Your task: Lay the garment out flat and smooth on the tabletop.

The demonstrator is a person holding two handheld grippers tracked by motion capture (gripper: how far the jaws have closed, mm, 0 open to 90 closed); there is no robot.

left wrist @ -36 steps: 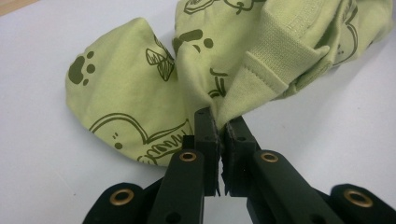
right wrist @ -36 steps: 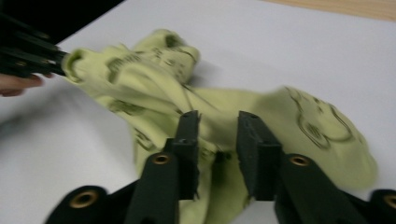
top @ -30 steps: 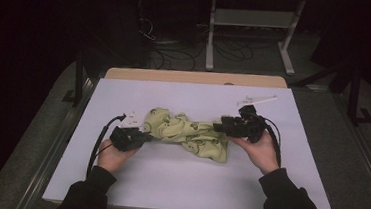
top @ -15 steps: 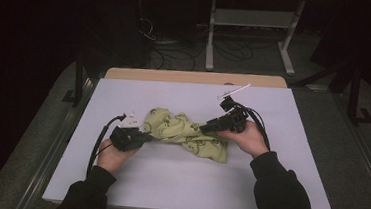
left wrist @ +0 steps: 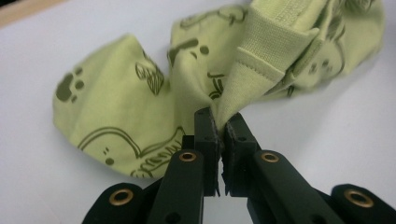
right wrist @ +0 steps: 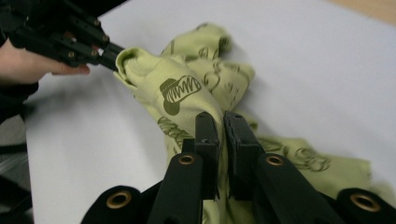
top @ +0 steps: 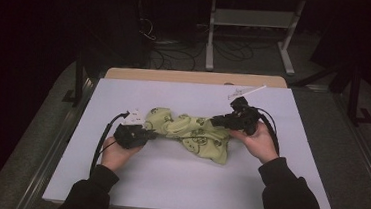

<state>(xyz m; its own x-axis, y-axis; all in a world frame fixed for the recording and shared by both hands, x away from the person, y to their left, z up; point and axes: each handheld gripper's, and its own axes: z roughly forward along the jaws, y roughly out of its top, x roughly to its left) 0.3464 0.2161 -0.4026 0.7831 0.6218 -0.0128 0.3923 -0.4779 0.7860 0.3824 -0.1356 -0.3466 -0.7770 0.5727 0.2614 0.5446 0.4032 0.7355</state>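
Taking the white table (top: 167, 183) as the landmark and reading from its left side across, the left gripper (top: 143, 134) lies low toward the table's left half, its jaws clenched on a hemmed edge of the green printed garment (top: 191, 132); in the left gripper view the two black jaws pinch a fold of the ribbed band (left wrist: 261, 51) between them, with the rest of the cloth bunched on the table beyond. The garment itself sits near the table's middle, crumpled and twisted into a rope-like bundle, not yet spread or folded. Toward the table's right half, the right gripper (top: 220, 121) has just been closing, and in the right gripper view its jaws stand tight together with green cloth (right wrist: 187, 98) caught between them, so it too looks to be grasping the garment at the opposite end. Beyond it, near the table's far right edge, lies a small white strip (top: 247, 92), untouched. By the look of things, both grips are now secured and the work stands early: the cloth remains to be pulled straight, laid flat on the table and then folded.
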